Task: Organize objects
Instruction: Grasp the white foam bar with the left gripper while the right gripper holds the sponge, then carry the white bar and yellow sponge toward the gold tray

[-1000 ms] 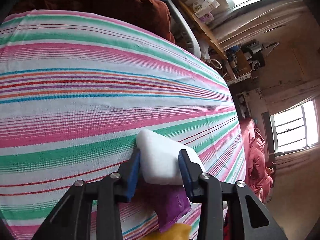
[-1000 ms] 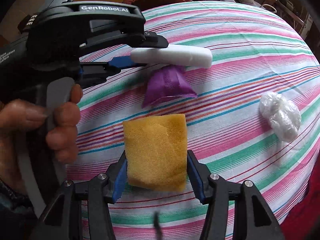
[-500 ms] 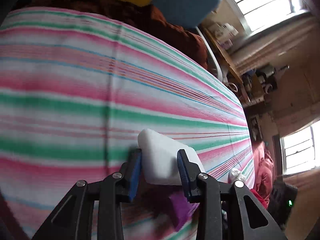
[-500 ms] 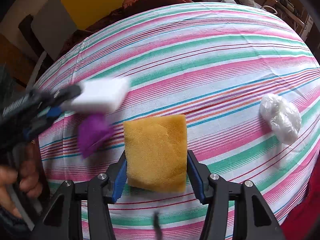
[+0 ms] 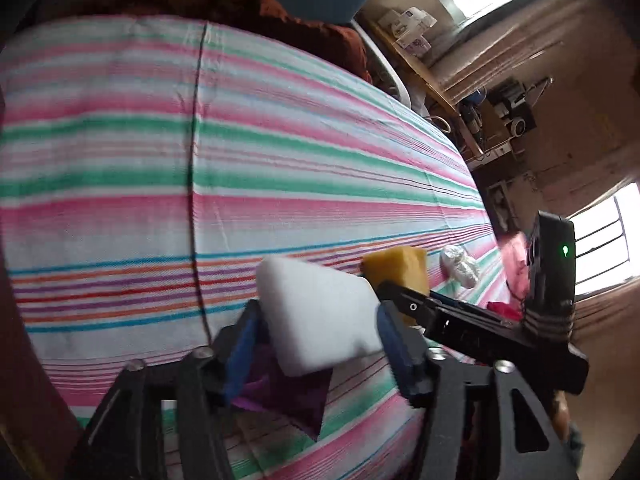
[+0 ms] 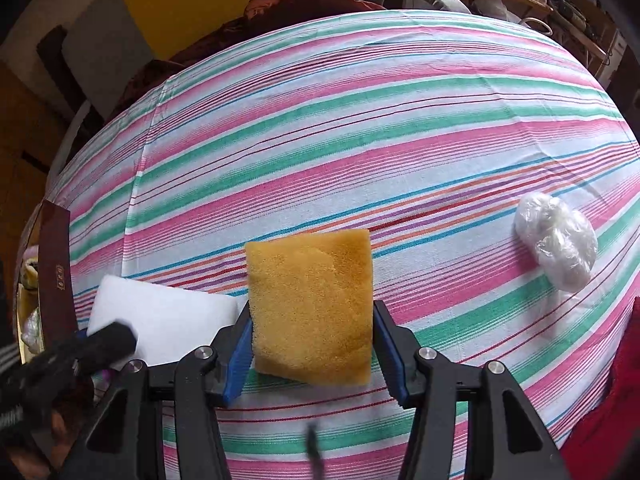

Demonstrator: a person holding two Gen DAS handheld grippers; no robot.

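A white sponge (image 5: 320, 320) lies between the jaws of my left gripper (image 5: 316, 340), which are opening. The right pad stands just clear of it, and a purple cloth (image 5: 288, 396) hangs underneath. In the right wrist view the same white sponge (image 6: 160, 316) sits low over the striped tablecloth (image 6: 360, 140) at the left, with the blurred left gripper (image 6: 80, 344) behind it. My right gripper (image 6: 312, 344) is shut on a yellow sponge (image 6: 312, 308), held just above the cloth. That yellow sponge (image 5: 396, 272) also shows past the white one.
A crumpled clear plastic bag (image 6: 556, 248) lies on the cloth at the right. A dark brown box (image 6: 54, 268) stands at the table's left edge. Red fabric (image 6: 616, 420) sits at the near right. Maroon cloth (image 6: 304, 0) lies heaped beyond the far edge.
My left gripper has carried the white sponge and purple cloth leftward across the table to beside the yellow sponge, and its jaws have parted. The right gripper has kept still.
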